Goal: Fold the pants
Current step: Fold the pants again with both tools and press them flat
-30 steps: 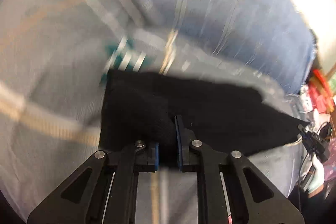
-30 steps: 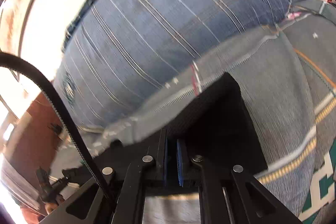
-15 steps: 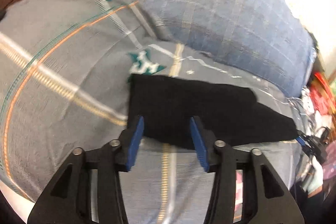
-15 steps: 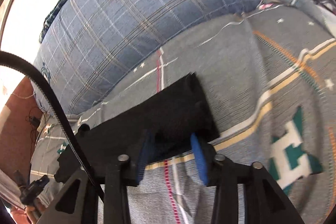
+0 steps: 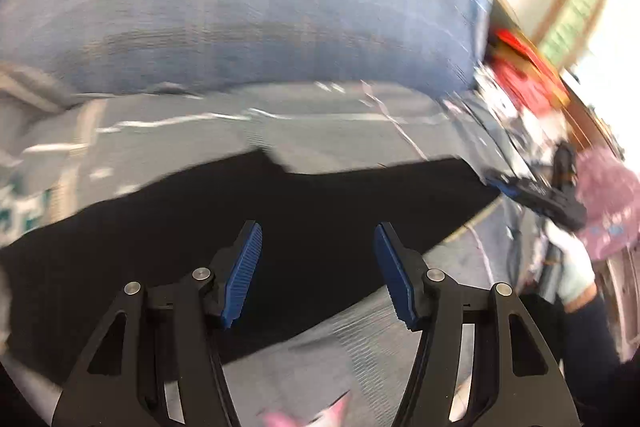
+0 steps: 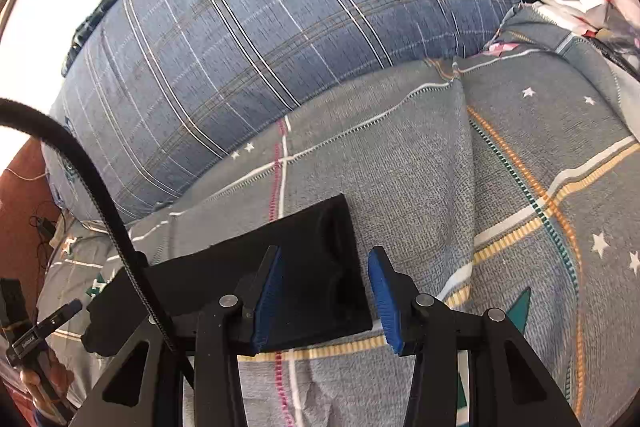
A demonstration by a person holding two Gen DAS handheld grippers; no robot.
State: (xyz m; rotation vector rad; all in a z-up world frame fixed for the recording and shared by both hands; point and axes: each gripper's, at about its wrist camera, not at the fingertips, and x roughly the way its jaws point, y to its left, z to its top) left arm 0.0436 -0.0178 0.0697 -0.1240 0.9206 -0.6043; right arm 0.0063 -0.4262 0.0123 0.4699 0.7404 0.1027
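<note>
Grey patterned bedspread [image 6: 420,163] under black pants [image 6: 304,267], pillow [image 6: 280,19]

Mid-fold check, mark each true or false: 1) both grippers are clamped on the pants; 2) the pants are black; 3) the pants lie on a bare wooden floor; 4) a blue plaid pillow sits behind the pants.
1) False. The left gripper is opening, the right gripper stands open; no pad presses the pants.
2) True: the pants are black.
3) False. They lie on a grey patterned bedspread.
4) True: the blue plaid pillow lies beyond them.
</note>
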